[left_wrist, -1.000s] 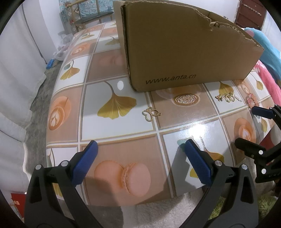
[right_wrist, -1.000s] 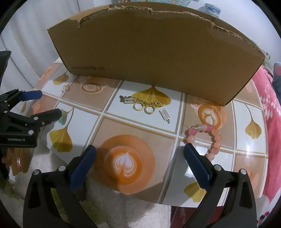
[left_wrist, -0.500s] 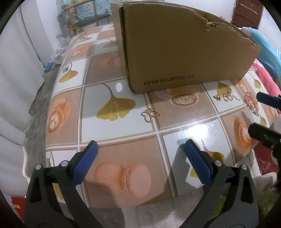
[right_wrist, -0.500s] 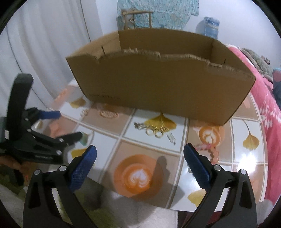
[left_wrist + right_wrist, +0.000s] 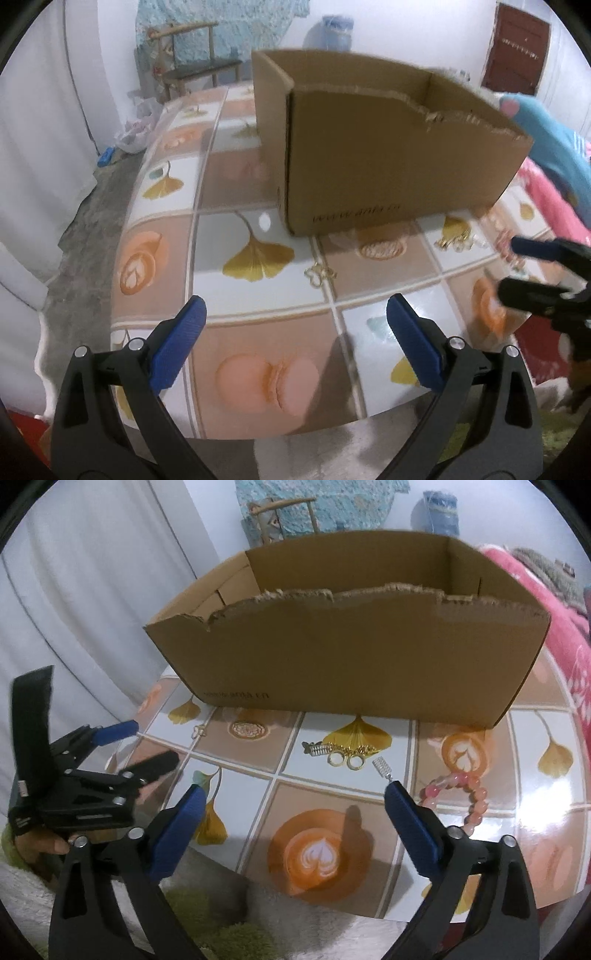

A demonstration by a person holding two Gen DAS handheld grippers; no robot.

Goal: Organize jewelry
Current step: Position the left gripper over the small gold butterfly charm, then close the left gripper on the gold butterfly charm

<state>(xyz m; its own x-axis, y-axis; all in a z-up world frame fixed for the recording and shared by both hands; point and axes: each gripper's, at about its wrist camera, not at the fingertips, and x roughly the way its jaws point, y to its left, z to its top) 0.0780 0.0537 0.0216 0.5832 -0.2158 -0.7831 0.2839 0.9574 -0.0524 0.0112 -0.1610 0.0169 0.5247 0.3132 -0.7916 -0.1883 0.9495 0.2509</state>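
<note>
White walls (image 5: 229,22) all round, lit evenly from above; glare spots on the glossy tabletop. Table (image 5: 229,206) covered in a tile print of ginkgo leaves, coffee cups and macarons, in white, tan and brown squares. Far side: wooden chair (image 5: 195,70) against the wall, a pale blue patterned cloth (image 5: 221,33) hung behind it. Blue water jug (image 5: 439,506) stands further right along the same wall. Dark red-brown door (image 5: 521,51) at far right. White curtain (image 5: 92,590) down the left. Grey bare floor (image 5: 81,229) at left, with small clutter by the wall. Pink bedding (image 5: 550,605) on the right. Shaggy white and green rug (image 5: 207,919) at the near edge.
</note>
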